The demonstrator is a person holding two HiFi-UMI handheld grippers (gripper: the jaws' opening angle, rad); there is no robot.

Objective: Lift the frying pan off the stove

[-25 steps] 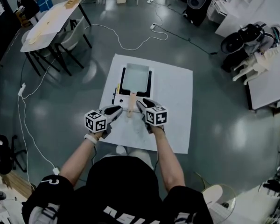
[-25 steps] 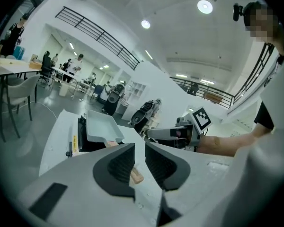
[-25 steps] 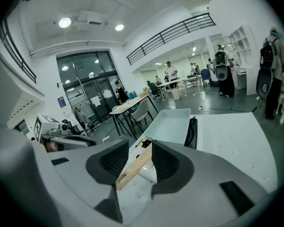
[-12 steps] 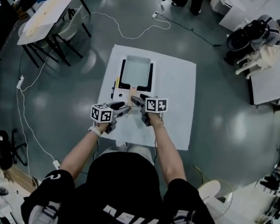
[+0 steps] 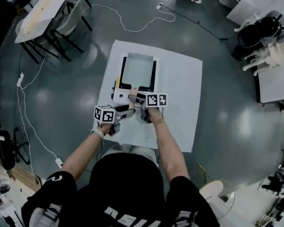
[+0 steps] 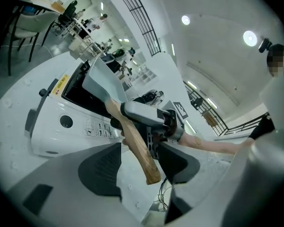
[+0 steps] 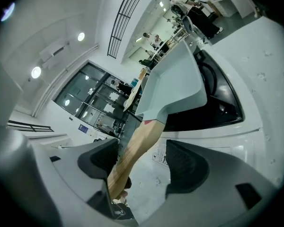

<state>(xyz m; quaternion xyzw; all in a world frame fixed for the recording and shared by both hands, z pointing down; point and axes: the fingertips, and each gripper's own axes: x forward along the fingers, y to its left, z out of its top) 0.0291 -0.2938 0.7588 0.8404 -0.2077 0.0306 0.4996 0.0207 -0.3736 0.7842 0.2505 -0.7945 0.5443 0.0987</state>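
Left gripper: open, its jaws have just been opening; the handle passes between the pads, free end foremost, with neither pad pressing on it. Right gripper: likewise open and just been opening, with the same handle between its jaws. It lies hard by one pad, and I cannot tell whether it touches.

Pan: square and pale, seated on the stove, which stands on the white table. Not lifted.

Step in hand, as I judge it: taking hold of the handle from both sides. Neither grip is made. The next move calls for me to centre each pair of pads on the wood, close firmly, then raise both hands together and level so the pan comes up flat.

Obstructions: the two grippers meet nose to nose on one short handle. I see the right one just across the wood from the left, so crowding is the main risk. The stove's front panel lies just beneath the handle.

Surroundings: a cable trails on the floor beyond the table, well apart. Nothing else stands on the table near the pan.
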